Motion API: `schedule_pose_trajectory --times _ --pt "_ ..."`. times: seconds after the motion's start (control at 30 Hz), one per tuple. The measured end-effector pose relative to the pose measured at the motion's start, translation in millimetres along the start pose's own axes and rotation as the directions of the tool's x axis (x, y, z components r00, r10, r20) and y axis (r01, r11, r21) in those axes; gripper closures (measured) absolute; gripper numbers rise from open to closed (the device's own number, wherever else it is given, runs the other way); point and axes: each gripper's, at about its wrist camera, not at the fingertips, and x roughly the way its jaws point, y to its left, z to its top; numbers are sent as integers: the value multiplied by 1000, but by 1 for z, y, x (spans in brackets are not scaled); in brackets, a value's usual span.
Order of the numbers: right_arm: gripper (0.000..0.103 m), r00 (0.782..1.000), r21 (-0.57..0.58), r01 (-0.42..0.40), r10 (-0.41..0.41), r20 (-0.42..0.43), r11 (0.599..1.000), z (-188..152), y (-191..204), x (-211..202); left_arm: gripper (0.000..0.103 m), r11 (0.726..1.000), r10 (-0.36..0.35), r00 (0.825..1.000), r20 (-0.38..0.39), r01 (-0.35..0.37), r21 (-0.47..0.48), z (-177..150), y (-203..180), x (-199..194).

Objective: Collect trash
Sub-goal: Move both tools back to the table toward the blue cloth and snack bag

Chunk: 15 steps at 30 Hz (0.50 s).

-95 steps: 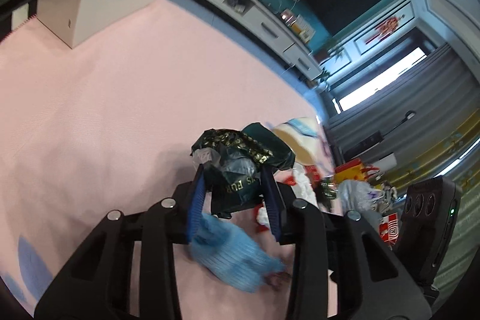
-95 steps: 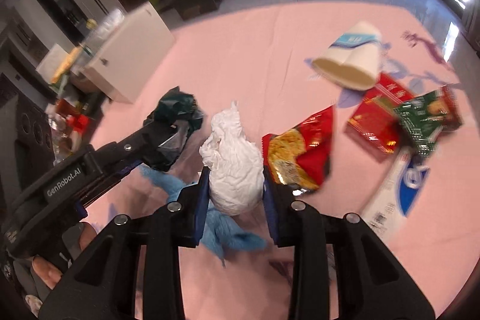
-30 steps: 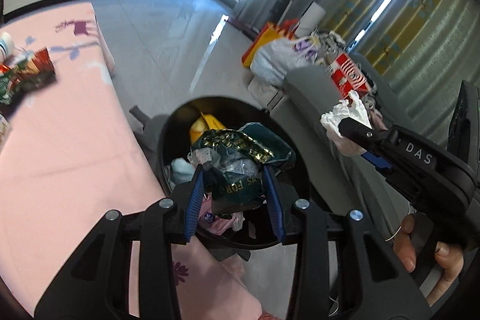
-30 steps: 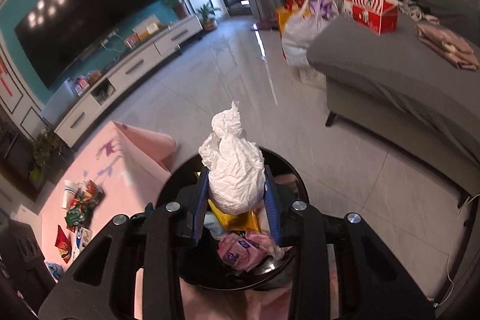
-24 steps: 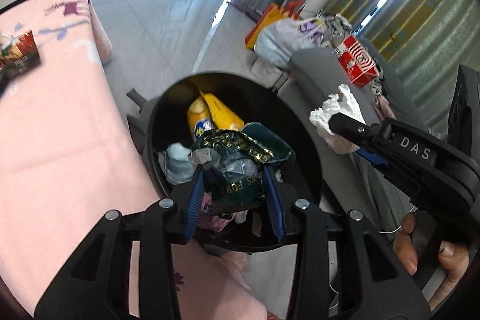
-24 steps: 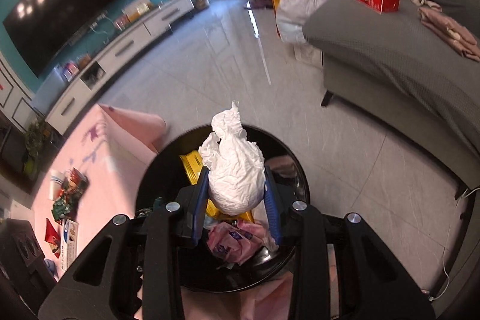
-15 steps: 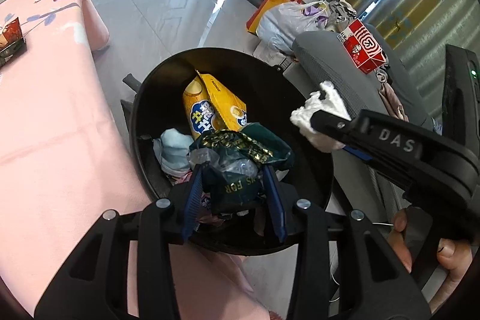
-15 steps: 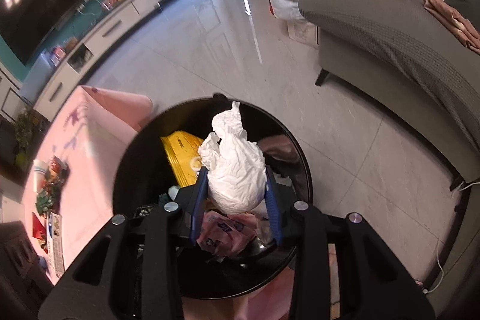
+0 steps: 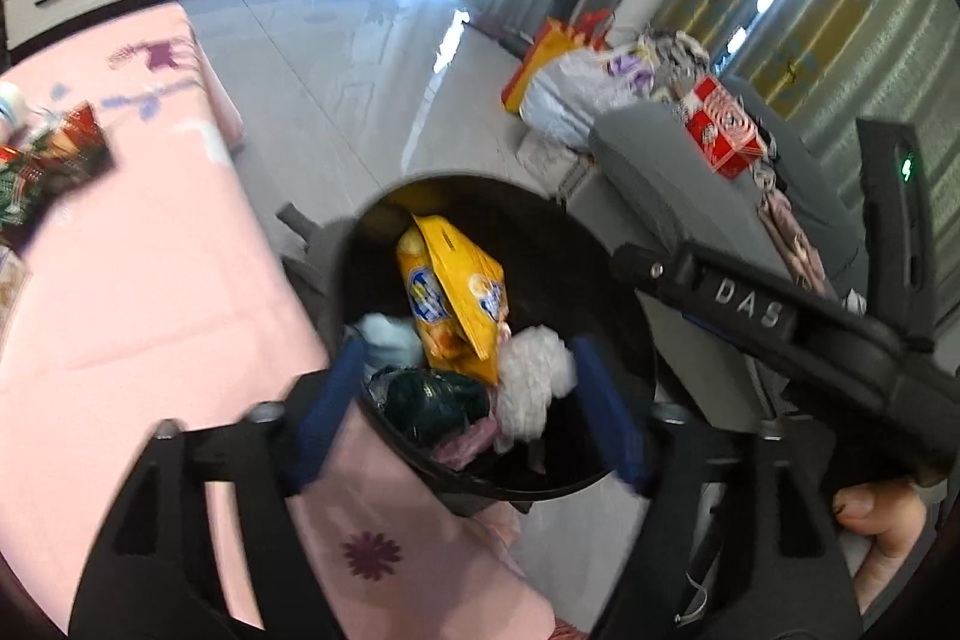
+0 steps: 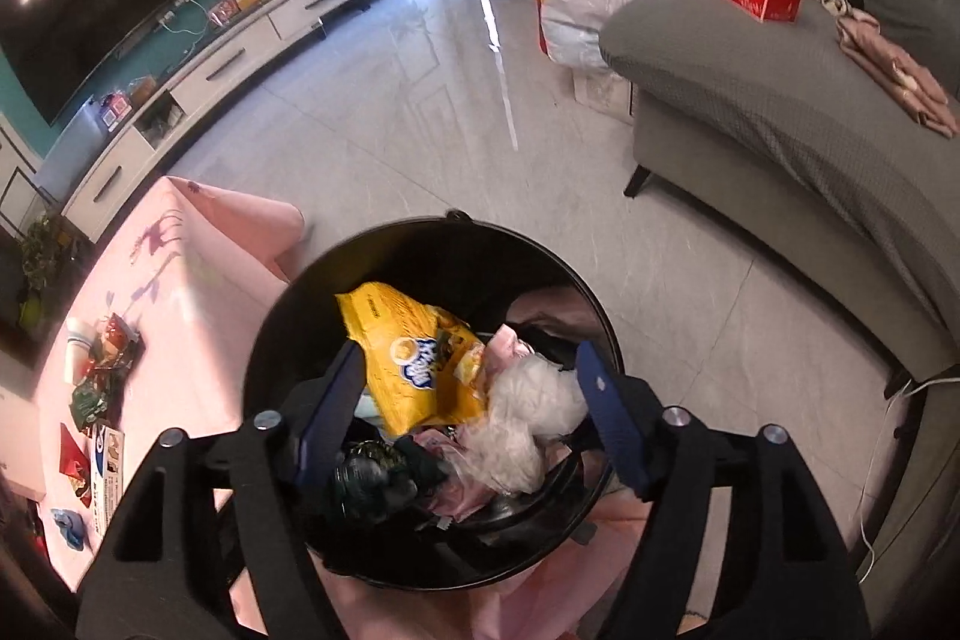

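We find the left gripper (image 9: 462, 403) and right gripper (image 10: 474, 409) poised over the black bin (image 10: 282, 334), jaws just sprung wide and empty so the dark green wrapper (image 9: 429, 400) and white wad (image 10: 522, 418) drop among its trash.

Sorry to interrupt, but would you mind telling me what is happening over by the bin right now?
A person is clearing trash from the pink table into the black bin. Both grippers are over the bin, and their jaws have just been opening. The left gripper has let go of the dark green wrapper, and the right gripper has let go of the white wad. Both pieces now lie in the bin beside a yellow snack bag. More wrappers remain on the table.
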Motion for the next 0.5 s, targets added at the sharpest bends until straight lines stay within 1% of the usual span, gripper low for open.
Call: schedule_pose_trajectory --times 0.1,0.13,0.2,0.23,0.27,0.3,0.37,0.43,0.5 --pt "21 999 -18 -18 19 49 1000 0 11 -16 7 1000 16 997 82 -15 -16 5 10 -33" --pt "18 998 -23 -21 23 63 1000 0 14 -20 6 999 24 994 105 -21 -25 6 15 -44" --pt "18 995 -38 -36 40 96 999 -1 23 -30 3 999 35 989 146 -29 -44 8 26 -66" --pt "16 993 -45 -48 52 110 998 -1 28 -34 3 998 42 986 161 -34 -54 9 31 -75" --pt "9 989 -56 -64 71 128 996 -2 33 -40 3 997 52 983 177 -41 -65 9 37 -84" --pt "7 986 -63 -75 83 143 995 -3 37 -45 3 996 63 979 193 -49 -77 9 43 -95" --pt "5 978 -79 -91 104 178 993 -4 46 -54 3 991 101 967 233 -77 -110 8 60 -119" --pt "5 971 -89 -111 127 204 990 -6 57 -63 3 982 149 951 272 -110 -155 5 79 -143" --pt "5 959 -100 -154 173 224 983 -9 68 -72 3 970 194 933 304 -135 -204 1 96 -165"
